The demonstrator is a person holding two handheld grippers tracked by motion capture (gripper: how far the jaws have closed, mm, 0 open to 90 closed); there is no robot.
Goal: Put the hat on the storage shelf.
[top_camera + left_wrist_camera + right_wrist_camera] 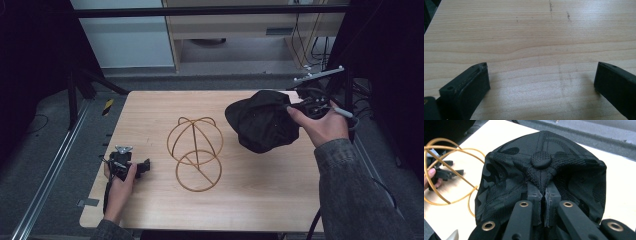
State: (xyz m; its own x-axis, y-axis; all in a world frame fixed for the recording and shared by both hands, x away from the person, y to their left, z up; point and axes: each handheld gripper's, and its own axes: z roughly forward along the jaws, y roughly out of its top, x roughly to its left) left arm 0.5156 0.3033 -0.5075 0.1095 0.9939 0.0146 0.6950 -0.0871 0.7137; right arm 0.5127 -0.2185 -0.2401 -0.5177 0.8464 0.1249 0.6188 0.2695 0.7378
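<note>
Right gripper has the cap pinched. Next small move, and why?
Probably carry the black cap left, over the wire hat stand. The right gripper is shut on a fold of the cap's crown just below the top button, and the cap hangs beside the stand, not above its dome. The left gripper rests open on the table, clear of that path.

A wooden table (250,200) stands on grey carpet (45,150). Beyond the table, a pale cabinet (240,30); cables (305,45) hang near it.

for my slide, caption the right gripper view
Right claw pinching the black cap near its top button, wire stand behind.
</note>
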